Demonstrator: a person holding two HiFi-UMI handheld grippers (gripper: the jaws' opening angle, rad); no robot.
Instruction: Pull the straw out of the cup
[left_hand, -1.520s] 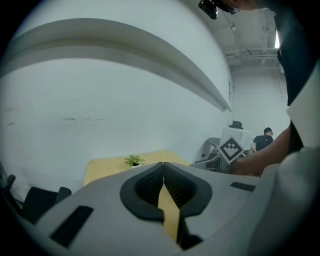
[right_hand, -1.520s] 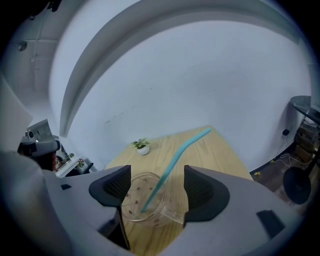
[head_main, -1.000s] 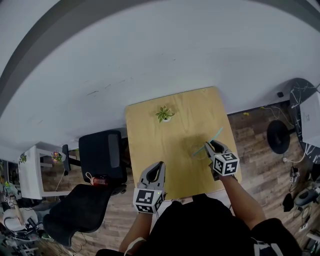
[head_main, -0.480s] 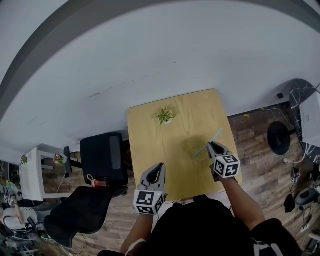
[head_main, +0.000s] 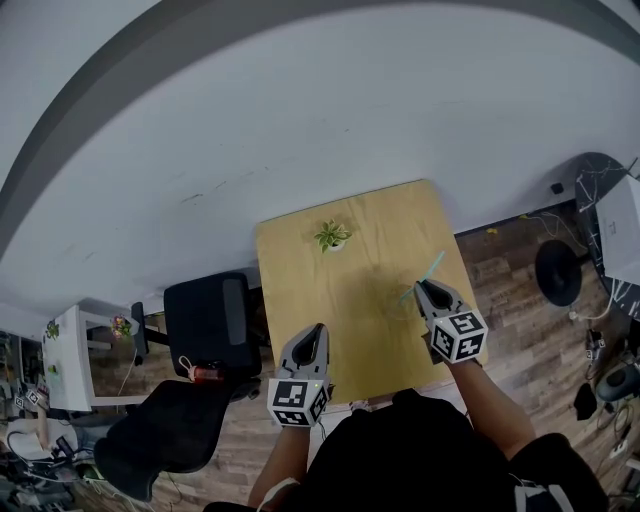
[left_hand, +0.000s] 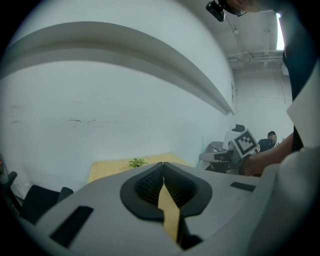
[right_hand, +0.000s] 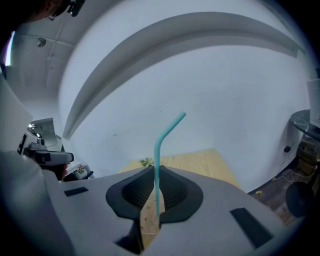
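A teal bendy straw (head_main: 425, 272) hangs over the right part of the yellow wooden table (head_main: 300, 300). My right gripper (head_main: 420, 288) is shut on its lower stretch. In the right gripper view the straw (right_hand: 157, 150) rises upright between the pads, its bent top leaning right, and that gripper (right_hand: 154, 195) pinches it. A clear cup (head_main: 393, 303) shows only faintly on the table by the straw's lower end. My left gripper (head_main: 318, 336) hovers at the table's near edge, shut with nothing in it (left_hand: 163, 175).
A small potted plant (head_main: 331, 236) stands at the table's far side. Two black chairs (head_main: 205, 315) sit left of the table. A round black stand base (head_main: 558, 272) is on the wooden floor to the right. A white wall lies beyond the table.
My right gripper has closed on the straw and risen with it, so the straw's lower end now sits higher. The left gripper has stayed put.
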